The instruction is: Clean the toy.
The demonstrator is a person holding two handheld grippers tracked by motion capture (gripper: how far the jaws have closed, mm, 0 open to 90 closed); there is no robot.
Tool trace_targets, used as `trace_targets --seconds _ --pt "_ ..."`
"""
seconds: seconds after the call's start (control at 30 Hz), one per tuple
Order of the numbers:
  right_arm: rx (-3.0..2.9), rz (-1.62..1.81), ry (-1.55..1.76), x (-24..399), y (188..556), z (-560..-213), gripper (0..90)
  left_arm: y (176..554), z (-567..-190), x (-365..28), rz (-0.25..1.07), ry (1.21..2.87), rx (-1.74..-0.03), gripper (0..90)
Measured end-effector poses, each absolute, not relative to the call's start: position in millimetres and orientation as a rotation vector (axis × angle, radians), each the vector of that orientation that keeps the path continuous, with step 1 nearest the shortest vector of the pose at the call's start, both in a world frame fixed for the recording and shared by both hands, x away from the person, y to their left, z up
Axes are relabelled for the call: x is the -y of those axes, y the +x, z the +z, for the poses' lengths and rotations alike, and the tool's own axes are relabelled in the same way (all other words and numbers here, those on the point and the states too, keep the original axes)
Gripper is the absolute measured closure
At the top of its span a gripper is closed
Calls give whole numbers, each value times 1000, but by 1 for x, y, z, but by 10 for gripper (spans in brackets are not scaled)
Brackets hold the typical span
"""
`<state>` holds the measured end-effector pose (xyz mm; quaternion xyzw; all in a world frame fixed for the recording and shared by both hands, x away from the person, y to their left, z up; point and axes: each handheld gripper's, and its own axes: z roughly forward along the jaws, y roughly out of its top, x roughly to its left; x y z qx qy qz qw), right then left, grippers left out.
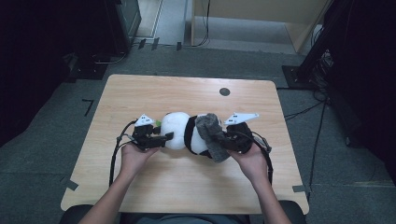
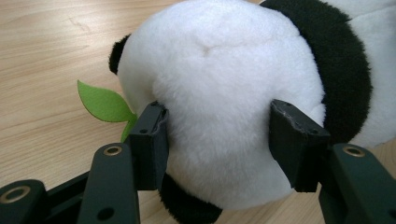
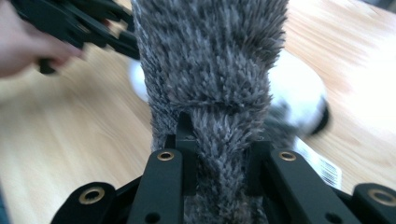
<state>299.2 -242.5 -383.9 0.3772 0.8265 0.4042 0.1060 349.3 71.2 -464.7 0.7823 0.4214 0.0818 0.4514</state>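
Overhead looks down; gripper cameras close on panda point(image 1: 187, 133).

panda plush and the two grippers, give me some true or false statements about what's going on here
1. The left gripper has its jaws on either side of the panda plush's white head. True.
2. The right gripper grips a red cloth. False: it is shut on a grey fuzzy cloth.
3. A green felt leaf sticks out beside the panda's head. True.
4. The panda stands upright on the table. False: it lies lengthwise across the wooden table between the two grippers.
5. The grey cloth lies far from the panda, at the table's edge. False: it is draped against the panda's body.
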Motion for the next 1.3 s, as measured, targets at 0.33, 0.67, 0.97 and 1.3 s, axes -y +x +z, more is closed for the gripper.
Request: trace_targets --seconds 0.33,0.67,0.97,1.3 --pt "-2536 1236 1017 166 320 -395 748 349 -464 -71 201 1939 -1040 420" --pt "-2575 1253 1044 133 338 -422 747 349 -464 -72 200 1948 -1048 423" --pt "-2589 1198 1028 159 329 -423 753 349 -463 -69 215 1960 -1034 424" --pt "-2562 1187 1043 199 312 -413 754 349 -464 -69 205 1955 -1031 425"
